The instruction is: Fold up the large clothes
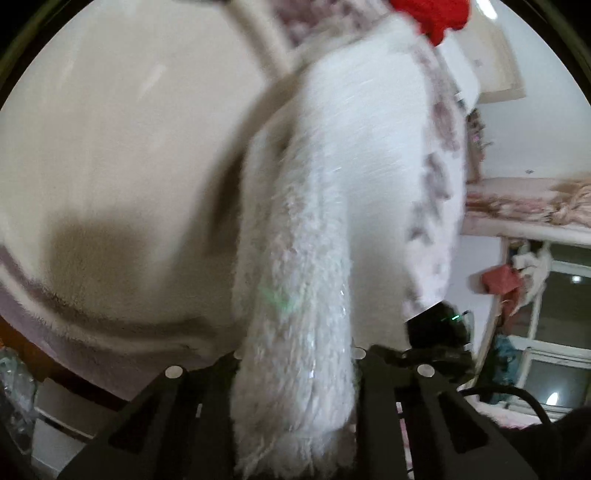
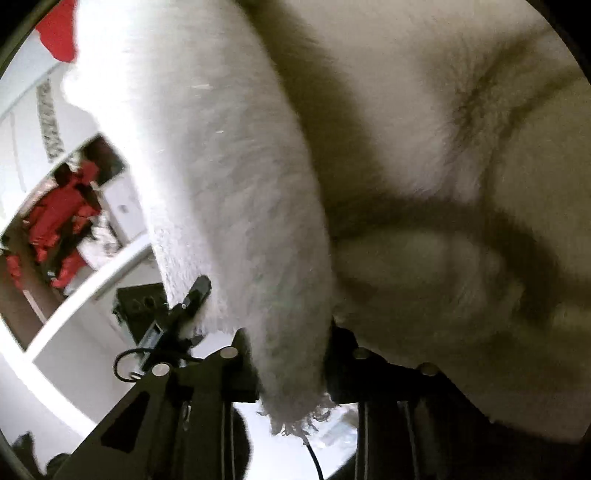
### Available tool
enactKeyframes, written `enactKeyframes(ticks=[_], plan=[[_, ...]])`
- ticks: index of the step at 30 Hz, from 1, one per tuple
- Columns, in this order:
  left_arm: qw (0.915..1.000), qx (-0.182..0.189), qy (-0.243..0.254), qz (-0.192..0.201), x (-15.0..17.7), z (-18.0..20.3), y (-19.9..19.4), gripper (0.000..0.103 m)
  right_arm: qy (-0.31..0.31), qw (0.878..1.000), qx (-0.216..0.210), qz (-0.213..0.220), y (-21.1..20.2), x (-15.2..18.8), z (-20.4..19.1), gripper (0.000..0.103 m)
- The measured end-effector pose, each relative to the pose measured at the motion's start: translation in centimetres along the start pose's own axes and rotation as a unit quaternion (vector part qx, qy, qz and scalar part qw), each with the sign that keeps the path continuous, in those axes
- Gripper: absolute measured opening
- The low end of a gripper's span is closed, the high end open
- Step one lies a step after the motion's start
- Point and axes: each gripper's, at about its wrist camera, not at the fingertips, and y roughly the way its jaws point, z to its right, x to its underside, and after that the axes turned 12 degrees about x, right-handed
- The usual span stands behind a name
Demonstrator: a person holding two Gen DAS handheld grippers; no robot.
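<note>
A large white fluffy garment (image 1: pixel 303 229) with a patterned lining fills the left wrist view. My left gripper (image 1: pixel 295 373) is shut on a thick fold of it, held up in the air. In the right wrist view the same white fluffy garment (image 2: pixel 236 192) hangs across the frame. My right gripper (image 2: pixel 291 365) is shut on its frayed edge. The other gripper (image 2: pixel 192 295) shows at the left, clamped on the cloth's edge. The image is blurred by motion.
A red cloth (image 1: pixel 436 14) lies at the top. A window (image 1: pixel 554 325) and a cluttered shelf (image 1: pixel 524 210) are at the right. A mirror (image 2: pixel 62 206) at the left shows a person in red. A black cable (image 2: pixel 147 358) hangs near the right gripper.
</note>
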Motion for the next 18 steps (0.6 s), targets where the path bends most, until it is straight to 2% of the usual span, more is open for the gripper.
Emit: enactKeyframes(ticks=[4, 7, 9, 10, 12, 15, 18], plan=[[0.9976, 0.041, 0.033, 0.045, -3.0, 5.7, -1.7, 0.014, -0.015, 0.998, -0.057, 0.016, -4.2, 0.9, -4.7, 0.024], [0.9929, 0.069, 0.065, 0.071, -6.5, 9.4, -2.5, 0.014, -0.045, 0.994, -0.089, 0.045, -9.7, -0.6, -9.3, 0.023], [0.9881, 0.075, 0.100, 0.089, -10.1, 12.3, -2.2, 0.014, -0.063, 0.990, -0.106, 0.074, -14.1, -3.2, -12.6, 0.023], [0.9864, 0.077, 0.112, 0.093, -11.3, 14.0, -0.5, 0.014, -0.078, 0.986, -0.113, 0.091, -15.9, -4.8, -14.8, 0.023], [0.9825, 0.063, 0.147, 0.095, -15.6, 16.2, 1.3, 0.014, -0.098, 0.982, -0.104, 0.124, -19.2, -8.0, -17.5, 0.023], [0.9816, 0.048, 0.166, 0.082, -20.8, 16.9, 4.4, 0.015, -0.099, 0.977, -0.097, 0.160, -22.5, -14.1, -20.7, 0.023], [0.9869, 0.036, 0.145, 0.061, -27.0, 15.8, 8.0, 0.015, -0.084, 0.977, -0.084, 0.178, -24.4, -20.7, -21.7, 0.023]])
